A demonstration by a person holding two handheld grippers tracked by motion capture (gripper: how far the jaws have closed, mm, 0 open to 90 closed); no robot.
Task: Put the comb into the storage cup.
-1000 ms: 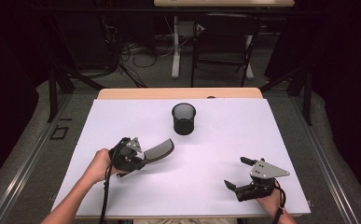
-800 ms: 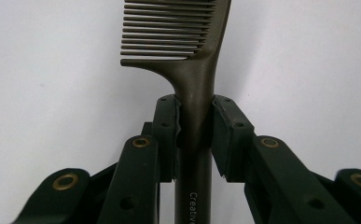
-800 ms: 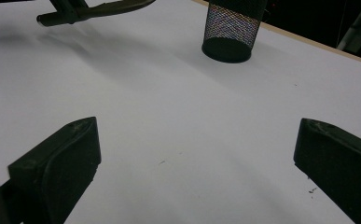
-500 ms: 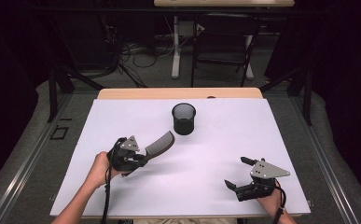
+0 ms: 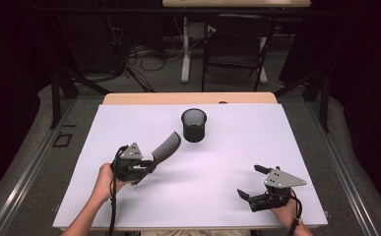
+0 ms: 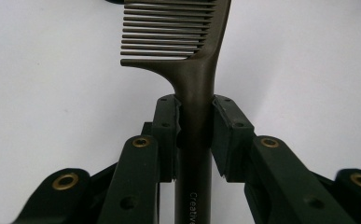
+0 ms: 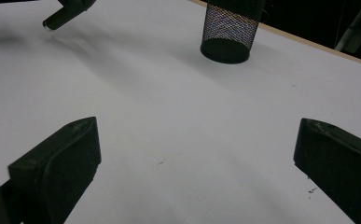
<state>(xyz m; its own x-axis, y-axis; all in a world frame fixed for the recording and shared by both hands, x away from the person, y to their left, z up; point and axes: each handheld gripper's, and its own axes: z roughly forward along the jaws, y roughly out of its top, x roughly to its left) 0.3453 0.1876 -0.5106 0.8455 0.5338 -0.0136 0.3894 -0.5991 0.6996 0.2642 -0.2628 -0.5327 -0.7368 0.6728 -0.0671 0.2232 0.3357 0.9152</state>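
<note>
A: What has been altered since a second ago?

B: The comb (image 5: 166, 146), clamped by its handle in the left tool (image 5: 143, 167), has been carried a little toward the far edge of the bench (image 5: 237, 147) and tilted up, so that its toothed end is now brought closer to the mesh cup (image 5: 194, 125). The right tool (image 5: 251, 183) has been left where it was, near the bench's near right corner, with its jaws held wide apart over bare surface.

A: And what is meant by that for the work?

B: A delivery into the cup is judged to be under way, though not yet finished: the comb is seen short of the rim, just beside the cup on its near left side.

A: How is the comb placed in the tool?

B: In the left gripper view the handle (image 6: 194, 154) is seen pinched between both pads, the teeth (image 6: 164, 32) projecting straight out beyond the fingertips and raised off the bench.
</note>
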